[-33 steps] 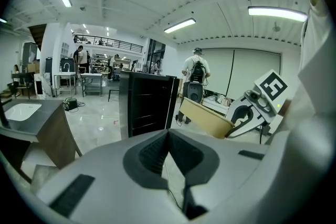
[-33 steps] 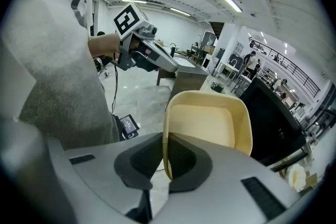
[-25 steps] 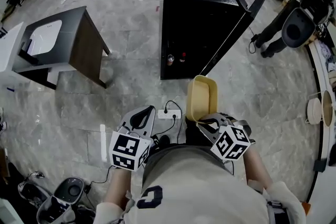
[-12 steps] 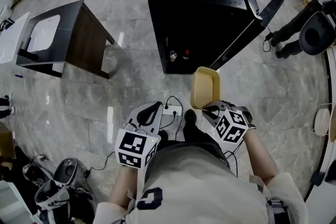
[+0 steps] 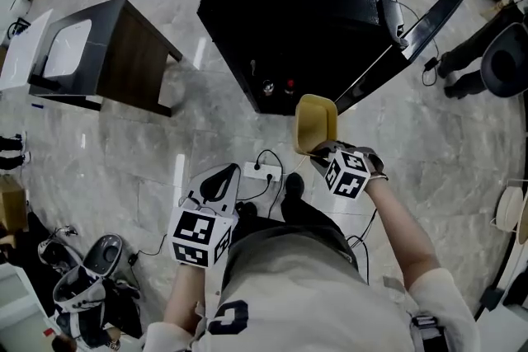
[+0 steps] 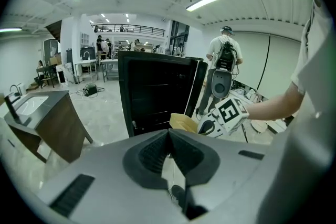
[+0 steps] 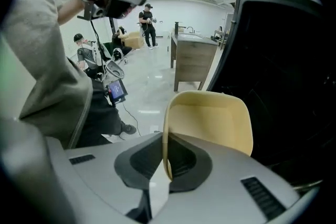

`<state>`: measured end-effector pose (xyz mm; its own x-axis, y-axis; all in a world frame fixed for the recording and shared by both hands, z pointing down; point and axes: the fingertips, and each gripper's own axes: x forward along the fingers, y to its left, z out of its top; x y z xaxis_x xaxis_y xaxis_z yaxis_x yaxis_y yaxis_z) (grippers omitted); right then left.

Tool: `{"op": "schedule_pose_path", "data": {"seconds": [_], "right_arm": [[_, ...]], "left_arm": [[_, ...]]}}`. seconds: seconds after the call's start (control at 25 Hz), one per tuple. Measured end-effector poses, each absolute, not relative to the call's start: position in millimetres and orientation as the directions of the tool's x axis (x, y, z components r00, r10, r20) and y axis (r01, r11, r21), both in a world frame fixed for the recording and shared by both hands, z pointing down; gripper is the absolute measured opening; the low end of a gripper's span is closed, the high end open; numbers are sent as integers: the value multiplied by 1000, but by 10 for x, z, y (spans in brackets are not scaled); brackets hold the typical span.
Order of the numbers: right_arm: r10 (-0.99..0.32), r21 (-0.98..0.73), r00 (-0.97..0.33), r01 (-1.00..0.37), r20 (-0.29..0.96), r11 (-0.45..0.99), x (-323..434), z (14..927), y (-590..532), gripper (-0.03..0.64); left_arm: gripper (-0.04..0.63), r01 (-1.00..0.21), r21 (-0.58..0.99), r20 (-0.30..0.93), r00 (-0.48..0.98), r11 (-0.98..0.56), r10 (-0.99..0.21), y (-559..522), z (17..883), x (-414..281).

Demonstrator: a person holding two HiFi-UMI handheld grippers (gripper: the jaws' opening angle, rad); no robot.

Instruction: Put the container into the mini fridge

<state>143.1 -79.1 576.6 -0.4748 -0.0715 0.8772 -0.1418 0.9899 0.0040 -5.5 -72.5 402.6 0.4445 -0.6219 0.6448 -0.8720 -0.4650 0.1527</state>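
Note:
The black mini fridge (image 5: 297,4) stands ahead on the floor, its door (image 5: 417,29) swung open to the right. Two small bottles (image 5: 278,86) show low in its opening. A pale yellow container (image 5: 315,121) is held on edge just in front of that opening. My right gripper (image 5: 318,151) is shut on its rim. In the right gripper view the container (image 7: 210,118) rises from the right gripper (image 7: 165,162), with the fridge (image 7: 286,76) dark behind it. My left gripper (image 5: 216,184) hangs lower left, shut and empty. In the left gripper view the left gripper (image 6: 169,132) faces the fridge (image 6: 157,92).
A dark table with a white sink top (image 5: 99,53) stands left of the fridge. A white power strip (image 5: 264,171) and cables lie on the marble floor by my feet. A person (image 5: 470,53) stands at the right. Grey equipment (image 5: 103,276) sits at bottom left.
I have come closer to the fridge. My right gripper has carried the container forward toward the open front. The left gripper has stayed low and shut.

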Motion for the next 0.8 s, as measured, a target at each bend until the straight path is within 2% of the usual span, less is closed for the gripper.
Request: {"op": "schedule_pose_path", "data": {"seconds": [0.24,0.44,0.8], "right_arm": [[-34,-8,-389,-107,920,994,1632,6305,-1283,32],[-39,6,-333,-99,942,995,1611,6560,-1602,32],[-53,13,-241,-162,969,987,1600,6956,-2022,31]], "left_arm": [[57,-885,171,667,428,-433,-610,-743,4095,189],[57,-902,183,677,404,-391,-615,-823,4155,67],[57,-890,258,688,443,-377,-575,-826,4514,-60]]}}
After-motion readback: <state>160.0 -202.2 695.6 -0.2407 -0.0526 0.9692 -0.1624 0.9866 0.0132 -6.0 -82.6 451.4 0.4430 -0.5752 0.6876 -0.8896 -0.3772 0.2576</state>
